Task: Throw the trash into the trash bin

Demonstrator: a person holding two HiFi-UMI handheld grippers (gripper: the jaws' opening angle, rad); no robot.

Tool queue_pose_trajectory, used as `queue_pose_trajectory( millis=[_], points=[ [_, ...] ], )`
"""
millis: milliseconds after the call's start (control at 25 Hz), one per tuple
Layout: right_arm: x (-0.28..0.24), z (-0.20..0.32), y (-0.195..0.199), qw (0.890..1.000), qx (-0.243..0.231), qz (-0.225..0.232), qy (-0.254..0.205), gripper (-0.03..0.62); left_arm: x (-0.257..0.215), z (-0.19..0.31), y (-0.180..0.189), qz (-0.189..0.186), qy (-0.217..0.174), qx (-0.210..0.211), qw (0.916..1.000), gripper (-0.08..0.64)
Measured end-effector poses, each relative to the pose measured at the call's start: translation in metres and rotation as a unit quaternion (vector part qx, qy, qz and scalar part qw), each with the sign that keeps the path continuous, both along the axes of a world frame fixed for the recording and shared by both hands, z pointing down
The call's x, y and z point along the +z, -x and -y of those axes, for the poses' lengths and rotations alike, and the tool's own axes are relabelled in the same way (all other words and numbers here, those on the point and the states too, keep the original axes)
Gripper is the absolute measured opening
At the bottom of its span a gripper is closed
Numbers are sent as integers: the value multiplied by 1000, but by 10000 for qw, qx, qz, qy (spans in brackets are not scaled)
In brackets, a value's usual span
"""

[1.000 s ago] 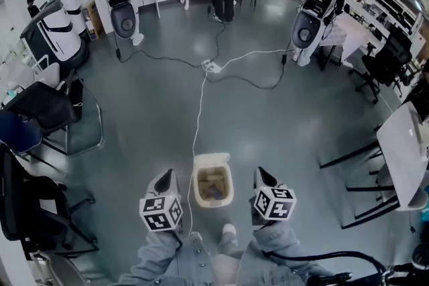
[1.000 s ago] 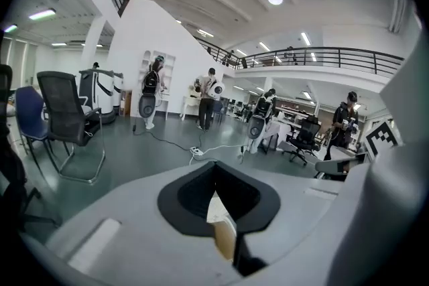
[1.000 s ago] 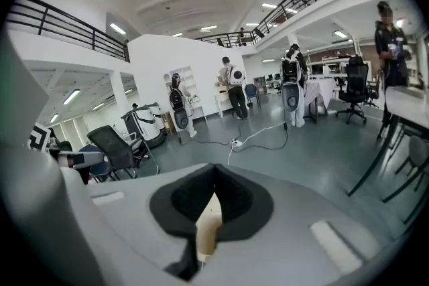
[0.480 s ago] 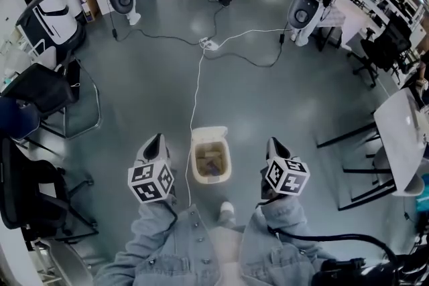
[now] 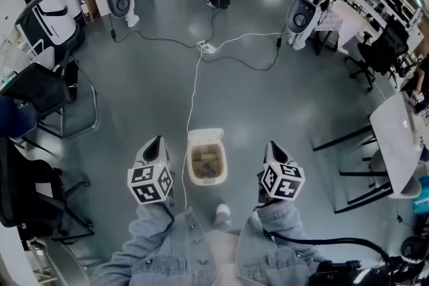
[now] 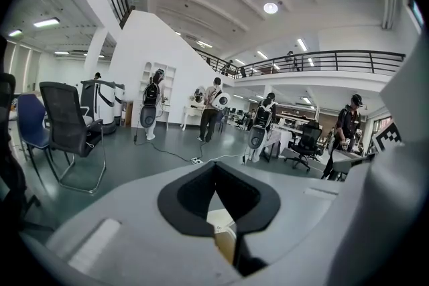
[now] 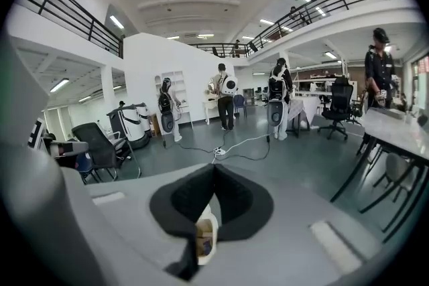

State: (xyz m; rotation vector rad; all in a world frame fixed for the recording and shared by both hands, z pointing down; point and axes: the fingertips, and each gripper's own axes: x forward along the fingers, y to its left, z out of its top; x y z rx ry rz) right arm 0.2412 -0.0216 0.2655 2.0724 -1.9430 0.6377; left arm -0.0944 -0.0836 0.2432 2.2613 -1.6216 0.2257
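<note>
The cream trash bin (image 5: 206, 159) stands on the grey floor with its lid flipped back and some trash inside. It sits between my two grippers, just ahead of my feet. My left gripper (image 5: 155, 143) hovers left of the bin, shut and empty. My right gripper (image 5: 271, 147) hovers right of it, also shut with nothing in it. In the left gripper view the jaws (image 6: 214, 174) meet at the tips and the bin (image 6: 224, 238) peeks through the gap below. The right gripper view shows its gripper (image 7: 214, 171) shut the same way, with the bin (image 7: 204, 234) below.
A white cable (image 5: 194, 90) runs from the bin's side to a power strip (image 5: 201, 45). Black chairs (image 5: 47, 104) stand at the left, a white table (image 5: 402, 144) at the right. People and white robots (image 5: 305, 7) stand at the far end. My shoe (image 5: 221, 214) is behind the bin.
Both grippers have risen a little and the right one has drifted rightwards, away from the bin. Both stayed shut and empty.
</note>
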Motion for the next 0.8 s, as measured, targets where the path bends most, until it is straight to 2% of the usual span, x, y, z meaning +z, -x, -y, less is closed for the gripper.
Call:
queue_pose_trajectory(
  millis=[400,800],
  points=[
    [-6,-7,0,10000,62,10,-30,3,-5,-7,-2,-111,-22,16,9999,9],
    [-1,-17,3,9998,-55,104,128,3,-4,-14,-11,-150,44,127,9998,9]
  ],
)
